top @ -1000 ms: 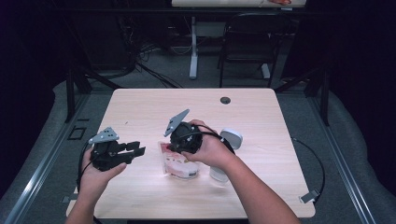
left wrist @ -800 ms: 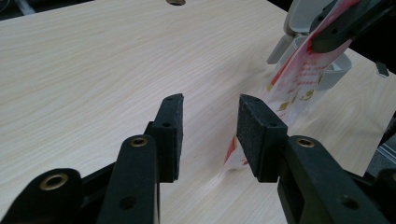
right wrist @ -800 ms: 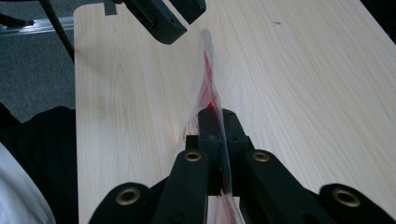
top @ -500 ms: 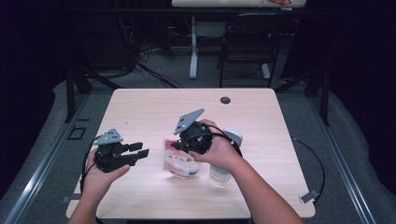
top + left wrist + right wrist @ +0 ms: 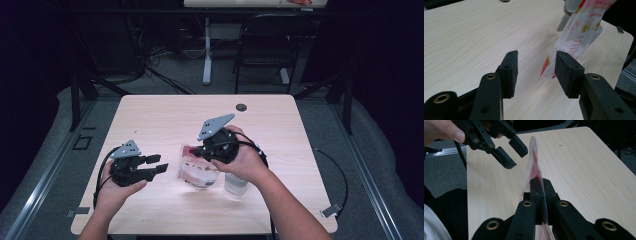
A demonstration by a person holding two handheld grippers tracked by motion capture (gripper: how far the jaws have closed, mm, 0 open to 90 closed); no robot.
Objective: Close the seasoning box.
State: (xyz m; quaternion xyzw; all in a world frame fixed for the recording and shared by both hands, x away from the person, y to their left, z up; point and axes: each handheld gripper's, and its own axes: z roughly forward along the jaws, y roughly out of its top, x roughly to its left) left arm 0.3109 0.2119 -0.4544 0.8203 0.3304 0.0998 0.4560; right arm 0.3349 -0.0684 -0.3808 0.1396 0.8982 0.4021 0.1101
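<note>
- Right claw: jaws pinched on the edge of a clear plastic bag with red print; the print is too blurred to read.
- Bag hangs near the middle of the tabletop; its lower end seems to touch the wood.
- Left claw: jaws have just been opening, now wide, nothing gripped, just beside the bag.
- White container: half hidden under the right hand.
- Far edge: small dark round fitting; beyond, a chair in shadow.
</note>
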